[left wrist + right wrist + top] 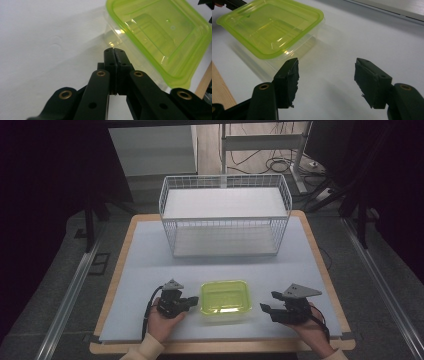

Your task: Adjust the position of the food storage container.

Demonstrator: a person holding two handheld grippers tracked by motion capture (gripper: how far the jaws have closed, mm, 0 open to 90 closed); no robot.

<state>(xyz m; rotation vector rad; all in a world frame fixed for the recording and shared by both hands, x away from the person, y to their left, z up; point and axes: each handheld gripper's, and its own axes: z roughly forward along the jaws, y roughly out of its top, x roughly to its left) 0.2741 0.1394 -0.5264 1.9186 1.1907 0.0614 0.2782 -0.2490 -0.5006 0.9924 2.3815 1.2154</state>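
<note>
A clear plastic container with a lime-green lid (pixel 225 299) sits near the table's front edge, between my two grippers. My left gripper (pixel 194 300) lies just left of it, shut with nothing between its jaws; in the left gripper view the closed tips (pixel 114 51) point at the container's (pixel 160 35) near wall, a short way off. My right gripper (pixel 266 306) rests to the container's right, open and empty. Its own view shows the spread gripper (pixel 327 72) over bare table, the container (pixel 270 27) ahead at the upper left.
A white wire basket (pixel 225 215) stands at the back of the pale blue mat (pixel 150 265). The wooden table edge (pixel 220 347) runs along the front. Beyond the table are a desk frame and cables (pixel 280 162) on the floor.
</note>
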